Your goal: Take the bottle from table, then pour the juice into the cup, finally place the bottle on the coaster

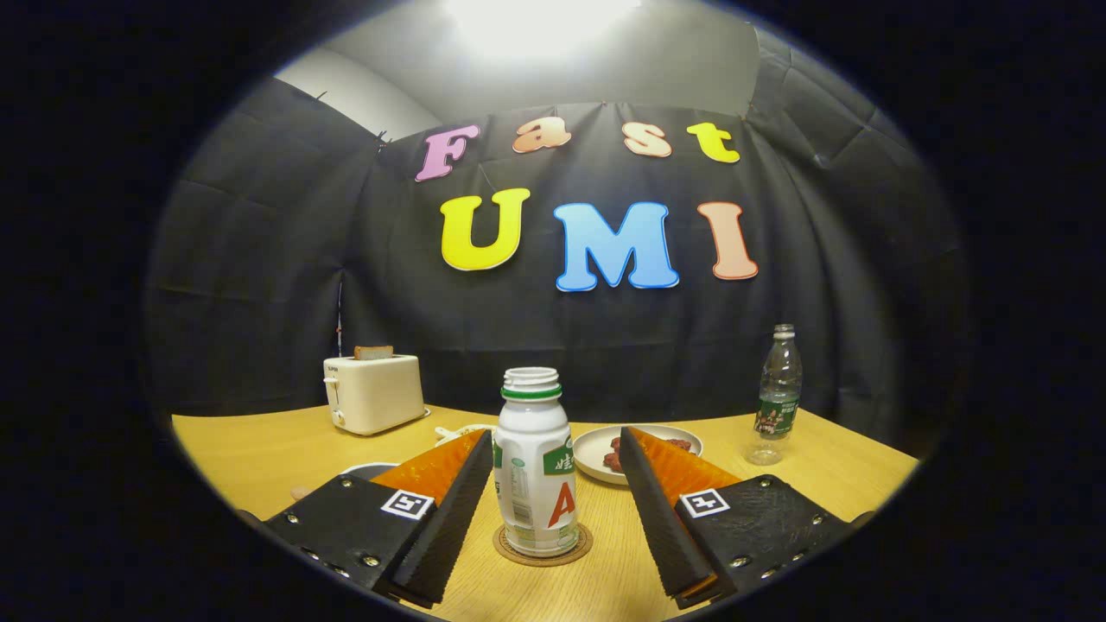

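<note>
**Inspector A:** The bottle [536, 466] is recorded at lower centre of the frame, upright on a round brown coaster [543, 548] on the wooden table [251, 453]. Its cap is off; the neck is open.

**Inspector B:** And the tool?

**Inspector A:** The gripper [556, 458] is spread wide. The left finger lies close beside the bottle's shoulder; whether contact is made cannot be told. A clear gap is seen at the right finger. Nothing is clamped.

**Inspector B:** Which step is judged to be in hand?

**Inspector A:** The final one, by appearance: the bottle is set on the coaster and is released. A first grasp cannot be fully excluded, since the task's start places the bottle on the table, not on the coaster.

**Inspector B:** The cup?

**Inspector A:** A pale rim [370, 470] is noted behind the left finger; it is too hidden to be called the cup.

**Inspector B:** What is required next?

**Inspector A:** A straight withdrawal is called for, with the fingers kept apart, so that the bottle is not tipped. Beyond the fingers, a plate of food [596, 453], a toaster [373, 393] at centre left and a clear bottle [776, 393] at centre right are to be left alone.
</note>
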The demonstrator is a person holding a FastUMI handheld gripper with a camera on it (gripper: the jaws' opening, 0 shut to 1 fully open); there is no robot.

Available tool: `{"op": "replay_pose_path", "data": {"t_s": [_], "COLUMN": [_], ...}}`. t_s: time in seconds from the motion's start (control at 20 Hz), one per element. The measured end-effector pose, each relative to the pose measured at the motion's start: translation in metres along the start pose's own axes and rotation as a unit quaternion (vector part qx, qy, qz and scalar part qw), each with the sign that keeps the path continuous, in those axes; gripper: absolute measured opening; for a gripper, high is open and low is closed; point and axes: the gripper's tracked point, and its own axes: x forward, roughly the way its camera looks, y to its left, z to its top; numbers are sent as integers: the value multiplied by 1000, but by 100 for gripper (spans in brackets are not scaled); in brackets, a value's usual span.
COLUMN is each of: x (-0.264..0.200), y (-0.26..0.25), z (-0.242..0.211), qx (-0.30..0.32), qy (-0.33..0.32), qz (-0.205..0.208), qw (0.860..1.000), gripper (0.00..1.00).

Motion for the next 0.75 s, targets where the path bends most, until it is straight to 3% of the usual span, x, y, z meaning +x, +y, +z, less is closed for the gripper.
{"op": "replay_pose_path", "data": {"t_s": [0.25,0.75], "x": [-33,-82], "y": [-24,-69], "z": [42,84], "qx": [-23,-46], "qy": [-49,-84], "qz": [-25,-45], "qw": [998,994], "gripper": [88,88]}}
